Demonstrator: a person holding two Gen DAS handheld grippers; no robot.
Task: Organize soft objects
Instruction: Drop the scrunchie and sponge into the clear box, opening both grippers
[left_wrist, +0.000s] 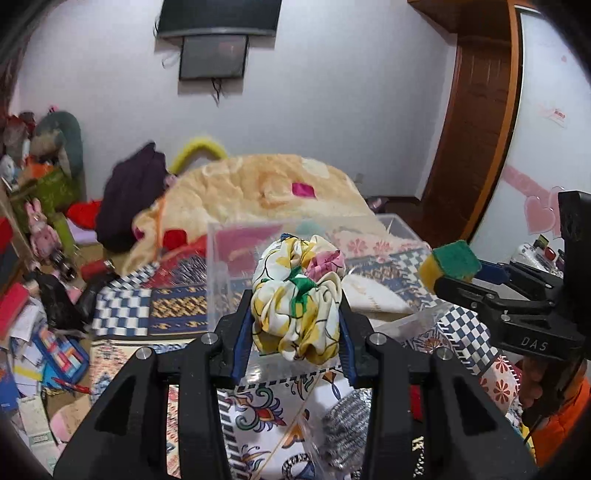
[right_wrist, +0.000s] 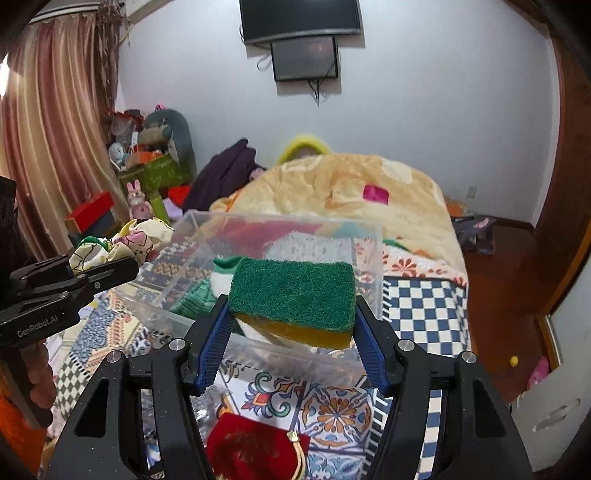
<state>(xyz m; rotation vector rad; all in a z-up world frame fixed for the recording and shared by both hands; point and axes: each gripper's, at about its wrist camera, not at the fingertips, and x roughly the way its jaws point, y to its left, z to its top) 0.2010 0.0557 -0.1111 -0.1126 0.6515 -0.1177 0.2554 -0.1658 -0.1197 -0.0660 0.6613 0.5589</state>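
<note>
My left gripper (left_wrist: 295, 317) is shut on a floral fabric scrunchie (left_wrist: 295, 295), white with yellow, green and pink, and holds it above the bed in front of a clear plastic box (left_wrist: 236, 254). My right gripper (right_wrist: 291, 314) is shut on a green-and-yellow sponge (right_wrist: 291, 295) and holds it over the near edge of the clear box (right_wrist: 280, 236). The sponge also shows in the left wrist view (left_wrist: 450, 266), and the scrunchie in the right wrist view (right_wrist: 110, 243). The box holds a white-and-green cloth (right_wrist: 218, 280).
A patterned bedspread (right_wrist: 417, 306) covers the bed, with a peach blanket (right_wrist: 332, 192) heaped behind the box. A red velvet pouch (right_wrist: 255, 446) and a steel scourer (left_wrist: 347, 424) lie near me. Clutter fills the floor at left (left_wrist: 37, 350). A wooden door (left_wrist: 476, 129) stands at right.
</note>
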